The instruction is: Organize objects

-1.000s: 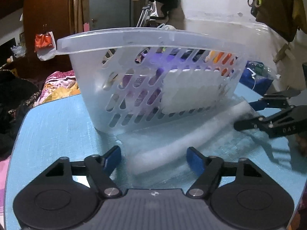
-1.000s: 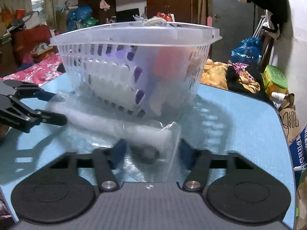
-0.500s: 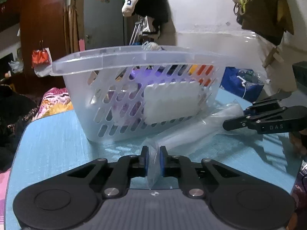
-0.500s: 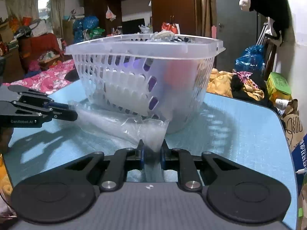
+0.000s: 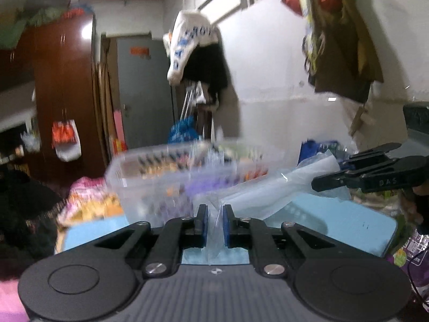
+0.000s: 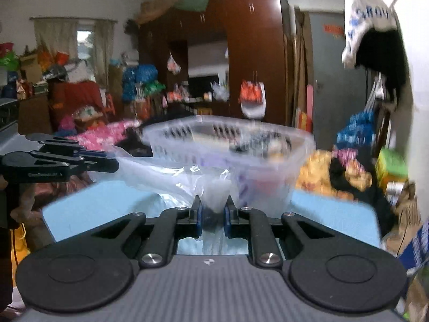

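A long white roll in a clear plastic bag (image 5: pixel 270 193) hangs in the air between my two grippers, above the blue table (image 5: pixel 335 214). My left gripper (image 5: pixel 214 221) is shut on one end of the bag. My right gripper (image 6: pixel 213 214) is shut on the other end (image 6: pixel 171 177). Each gripper shows in the other's view: the right one (image 5: pixel 359 178) at the right, the left one (image 6: pixel 67 163) at the left. The translucent plastic basket (image 5: pixel 171 177) stands behind the bag, holding several items; it also shows in the right wrist view (image 6: pixel 241 145), blurred.
Heaps of clothes and bedding (image 6: pixel 343 171) lie past the table's far edge. A brown wardrobe (image 6: pixel 241 53) and a grey door (image 5: pixel 142 91) stand behind. Clothes hang on the white wall (image 5: pixel 195 53).
Both grippers, shut on the bag's ends, have risen with it off the table. The basket now sits lower in both views and the bag hangs above its near side.
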